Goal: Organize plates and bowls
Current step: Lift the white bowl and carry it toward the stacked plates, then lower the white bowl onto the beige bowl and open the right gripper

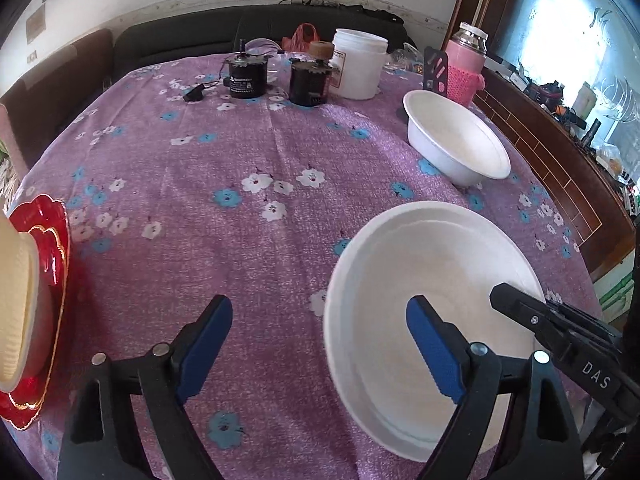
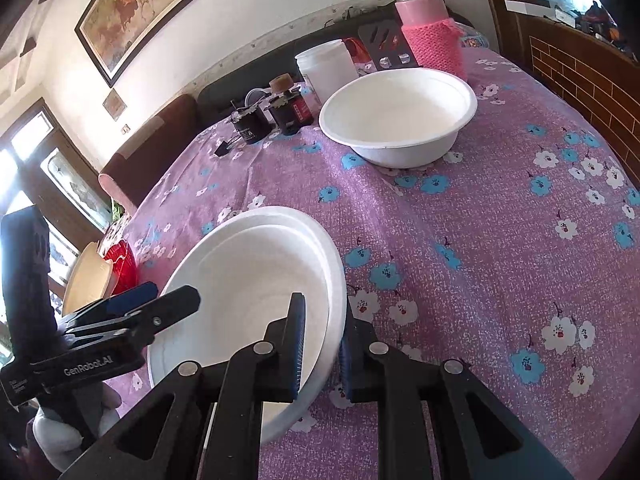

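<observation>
A stack of what look like two nested white bowls (image 1: 400, 280) (image 2: 256, 272) sits on the purple flowered tablecloth (image 1: 240, 220). My right gripper (image 2: 322, 344) is shut on the stack's near rim, one finger inside and one outside; it also shows in the left wrist view as my right gripper (image 1: 560, 332). My left gripper (image 1: 320, 344) is open with nothing gripped; its right finger hangs over the stack and its left finger over bare cloth. Another white bowl (image 1: 456, 140) (image 2: 400, 116) stands farther back. At the left edge a cream bowl (image 1: 16, 300) rests on a red plate (image 1: 52, 260).
At the back of the table stand a pink flask (image 1: 464, 68), a white jar (image 1: 360, 64), two black motors (image 1: 244, 76) and a small black clip (image 1: 194, 92). A dark sofa (image 1: 180, 36) lies beyond, with a wooden cabinet (image 1: 560, 160) on the right.
</observation>
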A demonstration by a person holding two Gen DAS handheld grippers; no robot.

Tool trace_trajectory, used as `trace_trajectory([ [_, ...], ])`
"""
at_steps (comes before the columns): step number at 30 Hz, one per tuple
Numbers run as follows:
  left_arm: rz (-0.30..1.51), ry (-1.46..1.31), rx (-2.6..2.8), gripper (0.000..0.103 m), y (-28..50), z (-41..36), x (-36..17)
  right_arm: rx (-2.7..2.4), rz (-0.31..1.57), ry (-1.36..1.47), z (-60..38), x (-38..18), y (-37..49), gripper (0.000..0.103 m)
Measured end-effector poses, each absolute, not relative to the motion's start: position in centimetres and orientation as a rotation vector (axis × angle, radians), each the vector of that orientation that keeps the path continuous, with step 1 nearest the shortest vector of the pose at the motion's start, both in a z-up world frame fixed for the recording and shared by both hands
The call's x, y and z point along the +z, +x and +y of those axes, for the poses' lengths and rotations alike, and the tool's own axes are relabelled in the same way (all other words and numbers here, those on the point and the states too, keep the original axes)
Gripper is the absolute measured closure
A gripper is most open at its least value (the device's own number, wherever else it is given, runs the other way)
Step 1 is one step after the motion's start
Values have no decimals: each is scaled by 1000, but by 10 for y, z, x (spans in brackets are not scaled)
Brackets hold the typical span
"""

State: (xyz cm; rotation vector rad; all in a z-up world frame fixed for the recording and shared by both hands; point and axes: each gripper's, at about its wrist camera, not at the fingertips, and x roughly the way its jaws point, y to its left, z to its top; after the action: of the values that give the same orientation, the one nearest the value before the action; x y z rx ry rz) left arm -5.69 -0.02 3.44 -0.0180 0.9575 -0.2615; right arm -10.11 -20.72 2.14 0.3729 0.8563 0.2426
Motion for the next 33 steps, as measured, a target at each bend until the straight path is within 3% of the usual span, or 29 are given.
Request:
trace_trajectory([
  [3, 953, 16, -273, 34, -58, -11, 32, 243, 865, 374, -206, 20, -100, 87],
  [5, 956, 32, -280, 60, -59, -16, 29, 242, 872, 372, -205, 20, -101, 87],
  [7, 970, 39, -288, 77, -59, -19, 26, 238, 880, 368, -204, 20, -102, 87],
  [9, 953, 55, -272, 84, -60, -19, 26, 224, 882, 352, -201, 20, -104, 83],
  [33, 708, 38, -131, 86, -130, 53, 102, 291, 795, 202, -127, 73, -133, 86],
])
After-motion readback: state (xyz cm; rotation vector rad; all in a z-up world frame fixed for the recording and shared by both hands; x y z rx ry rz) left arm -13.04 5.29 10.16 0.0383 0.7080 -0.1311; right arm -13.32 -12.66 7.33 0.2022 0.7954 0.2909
